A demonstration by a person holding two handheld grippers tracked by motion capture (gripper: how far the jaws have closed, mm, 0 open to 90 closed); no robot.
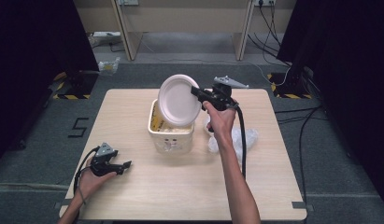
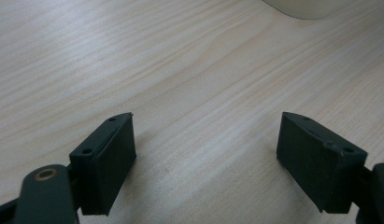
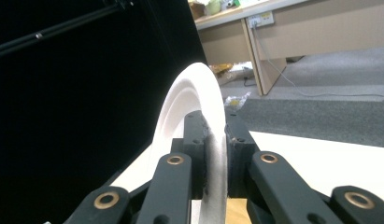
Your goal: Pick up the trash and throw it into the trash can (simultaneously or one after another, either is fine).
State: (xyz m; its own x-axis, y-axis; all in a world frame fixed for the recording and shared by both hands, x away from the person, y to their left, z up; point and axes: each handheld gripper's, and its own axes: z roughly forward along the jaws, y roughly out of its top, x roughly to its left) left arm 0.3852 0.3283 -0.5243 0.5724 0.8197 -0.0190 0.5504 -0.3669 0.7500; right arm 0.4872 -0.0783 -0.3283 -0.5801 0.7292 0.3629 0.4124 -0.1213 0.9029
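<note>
A white foam plate (image 1: pixel 178 99) hangs tilted above a cream plastic bin (image 1: pixel 172 132) in the middle of the table. My right gripper (image 1: pixel 197 92) is shut on the plate's right rim. In the right gripper view the plate (image 3: pixel 192 98) stands edge-on between the two black jaws, with the gripper (image 3: pixel 215 140) clamped on it. My left gripper (image 1: pixel 125 164) rests low over the table's front left, open, with nothing between its fingers. The left gripper view shows that gripper (image 2: pixel 206 140) wide apart over bare wood, and the bin's base (image 2: pixel 311 7) at the top edge.
Crumpled clear plastic wrap (image 1: pixel 243 139) lies to the right of the bin, partly behind the right forearm. The wooden table (image 1: pixel 180 186) has room across its front half. Desks, cables and dark curtains surround the table.
</note>
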